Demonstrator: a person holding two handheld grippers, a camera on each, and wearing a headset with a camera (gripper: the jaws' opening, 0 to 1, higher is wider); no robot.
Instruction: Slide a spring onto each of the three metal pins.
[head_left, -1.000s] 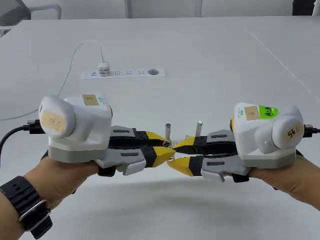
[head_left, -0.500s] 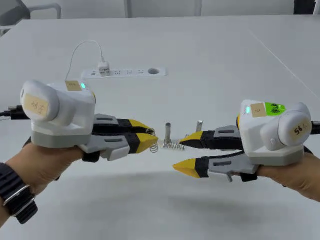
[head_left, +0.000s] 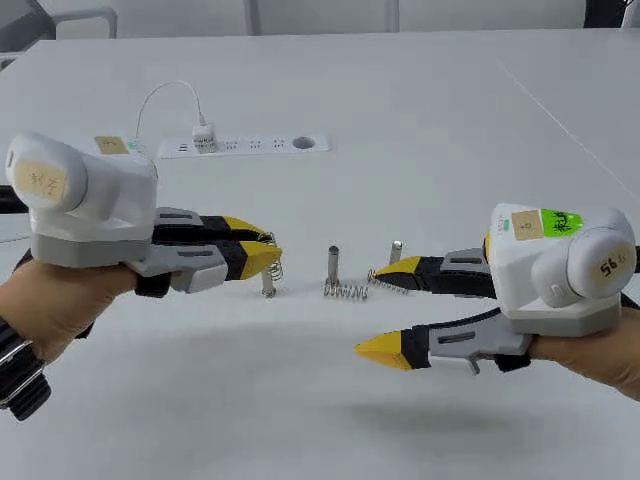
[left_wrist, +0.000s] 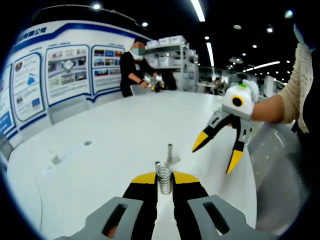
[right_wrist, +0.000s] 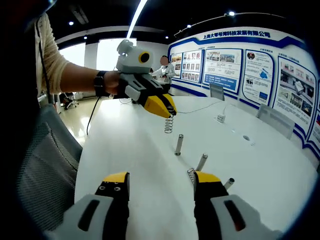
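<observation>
Left tool carrying a spring at the left pin, over a white bench in a bright showroom.

The bench (head_left: 420, 120) is plain white, with a power strip (head_left: 245, 146) at its far side. Around it the room has blue-edged wall panels (left_wrist: 60, 70) and ceiling strip lights. A second ago my tools met tip to tip at centre. Since then my left tool (head_left: 268, 256) has drawn off leftward, its jaws pinched on a spring (head_left: 277, 268) hanging just beside the left pin (head_left: 268, 288). My right tool (head_left: 375, 310) has spread wide and grips nothing. I count three pins, including the middle pin (head_left: 333, 265) and right pin (head_left: 396, 250). There are three springs: the held one, a loose spring (head_left: 345, 290) lying just right of the middle pin, and a third spring (head_left: 390, 281) beside the right tool's far jaw.
</observation>
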